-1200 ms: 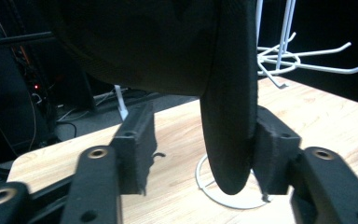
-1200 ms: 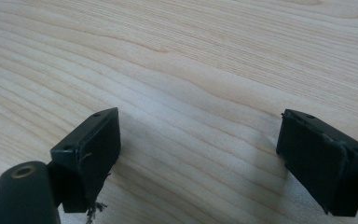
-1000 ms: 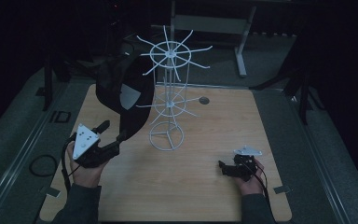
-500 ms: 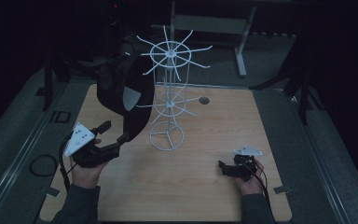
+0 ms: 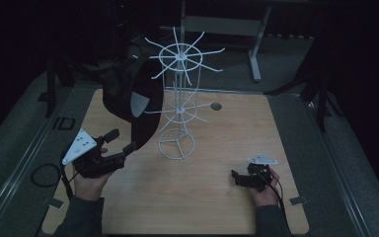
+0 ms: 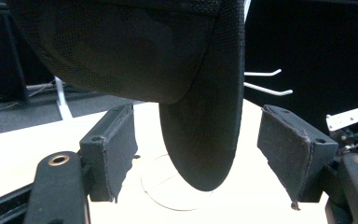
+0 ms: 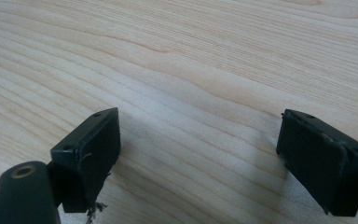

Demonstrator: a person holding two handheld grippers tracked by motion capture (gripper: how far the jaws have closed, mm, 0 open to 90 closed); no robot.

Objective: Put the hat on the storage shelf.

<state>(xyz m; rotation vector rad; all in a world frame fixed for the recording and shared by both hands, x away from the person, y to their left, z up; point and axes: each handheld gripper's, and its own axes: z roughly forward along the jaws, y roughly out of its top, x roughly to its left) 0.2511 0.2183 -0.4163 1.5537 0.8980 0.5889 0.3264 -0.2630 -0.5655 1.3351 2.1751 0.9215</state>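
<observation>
At left centre of the high view, the black cap (image 5: 133, 96) hangs on the white wire rack (image 5: 177, 106), its brim between the left gripper (image 5: 120, 141)'s just-opened, wide, empty jaws; the right gripper (image 5: 234, 176) rests spread and empty at lower right.

No text, label, brand, number or sign can be read in any view. The pale patch on the black cap (image 5: 139, 104) hanging on the white wire rack (image 5: 179, 111) is too small and dim to make out, and the wooden table (image 5: 217, 207) bears no markings.
</observation>
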